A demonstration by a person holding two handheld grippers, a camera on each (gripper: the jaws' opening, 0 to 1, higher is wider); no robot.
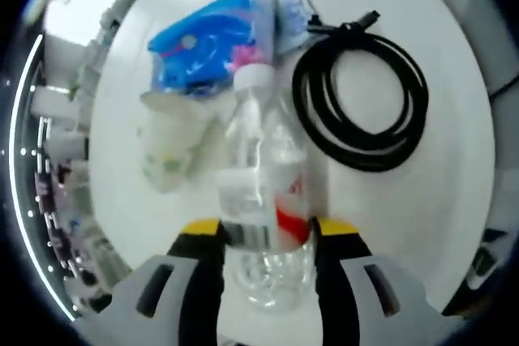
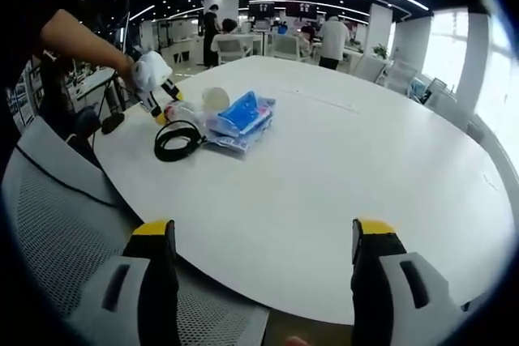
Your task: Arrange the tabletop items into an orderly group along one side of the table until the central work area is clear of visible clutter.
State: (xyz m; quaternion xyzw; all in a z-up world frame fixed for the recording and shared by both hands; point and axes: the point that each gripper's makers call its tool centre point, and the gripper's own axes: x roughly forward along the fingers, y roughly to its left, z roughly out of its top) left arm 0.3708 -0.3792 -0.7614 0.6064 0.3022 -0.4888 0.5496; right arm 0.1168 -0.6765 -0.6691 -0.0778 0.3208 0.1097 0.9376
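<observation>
Left gripper [image 1: 268,237] pinches a clear bottle [image 1: 263,192] at the white table [image 2: 349,160] edge.
Its fingers [image 1: 203,237] clamp the bottle's lower body; beyond lie a paper cup [image 1: 170,147], coiled black cable [image 1: 361,99] and blue packet [image 1: 207,46]. Right gripper [image 2: 263,237] hangs apart, fingers [image 2: 154,237] spread.

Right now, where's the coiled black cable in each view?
Left gripper view: the coiled black cable lies upper right on the white table, just right of the clear plastic bottle held in the left claw.
Right gripper view: it lies left of centre, at the table's near-left edge.
Shared landmark: the blue packet next to the cable.
</observation>
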